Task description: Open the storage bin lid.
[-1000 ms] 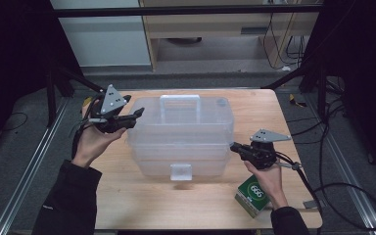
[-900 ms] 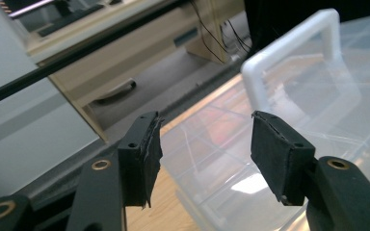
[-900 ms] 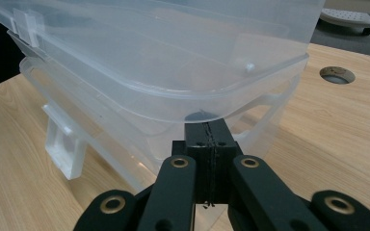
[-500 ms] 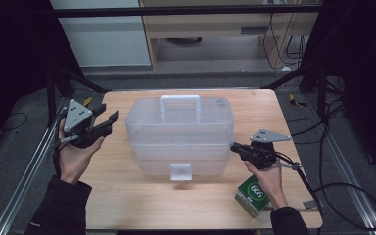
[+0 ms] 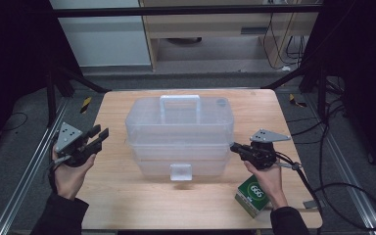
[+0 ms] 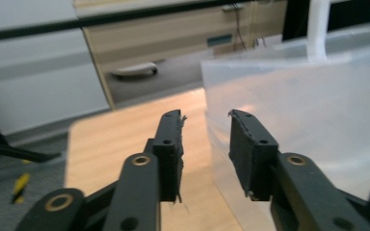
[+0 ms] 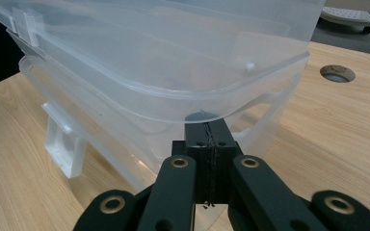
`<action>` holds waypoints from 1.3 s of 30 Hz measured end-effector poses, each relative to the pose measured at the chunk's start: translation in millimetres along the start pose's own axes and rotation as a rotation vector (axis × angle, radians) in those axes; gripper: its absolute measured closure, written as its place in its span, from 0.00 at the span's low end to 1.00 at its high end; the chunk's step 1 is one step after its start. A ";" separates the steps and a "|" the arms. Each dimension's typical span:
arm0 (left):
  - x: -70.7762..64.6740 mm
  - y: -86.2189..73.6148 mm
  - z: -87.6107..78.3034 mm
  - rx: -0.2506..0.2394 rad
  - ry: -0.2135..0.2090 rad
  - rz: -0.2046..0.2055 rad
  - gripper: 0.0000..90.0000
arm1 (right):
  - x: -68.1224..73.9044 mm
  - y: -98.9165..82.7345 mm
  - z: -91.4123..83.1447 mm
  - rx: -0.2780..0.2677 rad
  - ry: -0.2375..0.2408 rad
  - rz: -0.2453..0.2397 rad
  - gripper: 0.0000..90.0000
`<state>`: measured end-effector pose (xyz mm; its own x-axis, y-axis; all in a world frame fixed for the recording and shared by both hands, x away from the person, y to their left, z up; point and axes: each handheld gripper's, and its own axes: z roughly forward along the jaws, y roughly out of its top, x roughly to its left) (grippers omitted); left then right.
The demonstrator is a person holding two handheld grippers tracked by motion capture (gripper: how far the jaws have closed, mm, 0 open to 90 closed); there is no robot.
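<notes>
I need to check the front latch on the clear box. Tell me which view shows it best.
The high view: the latch faces the camera, centred on the clear box, hanging open below the rim. The right gripper view shows it side-on, at the left. The left gripper view shows the box's side wall, not its front.
</notes>
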<state>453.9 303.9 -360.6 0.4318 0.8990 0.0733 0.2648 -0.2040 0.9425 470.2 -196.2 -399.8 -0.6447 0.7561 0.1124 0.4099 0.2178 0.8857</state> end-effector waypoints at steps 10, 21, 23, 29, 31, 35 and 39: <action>-10.8 -24.6 19.1 0.094 -0.085 0.017 0.84 | 0.0 -0.2 0.4 0.003 0.000 -0.004 1.00; -21.9 -31.9 29.8 0.144 -0.175 0.025 0.97 | -0.1 -0.1 0.6 0.004 0.001 -0.004 1.00; -23.1 -31.6 30.6 0.142 -0.185 0.024 0.97 | -0.1 -0.1 0.6 0.004 0.002 -0.003 1.00; -27.0 -29.8 33.5 0.125 -0.216 0.007 0.97 | -0.3 0.1 0.5 0.002 0.001 -0.002 1.00; -27.5 -28.3 33.4 0.113 -0.224 0.000 0.97 | -0.7 0.3 0.5 0.001 0.001 -0.003 1.00; -27.8 -25.1 33.0 0.102 -0.224 -0.004 0.96 | -1.5 1.3 0.0 -0.010 0.002 0.003 1.00; -27.5 -24.5 33.0 0.097 -0.226 -0.006 0.95 | -3.0 2.7 -1.2 -0.019 0.001 0.008 1.00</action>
<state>464.0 271.4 -396.4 0.6090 0.7930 -0.0175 0.3449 -0.2449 0.9061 472.4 -198.6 -397.2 -0.6423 0.7570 0.1200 0.4028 0.2002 0.8931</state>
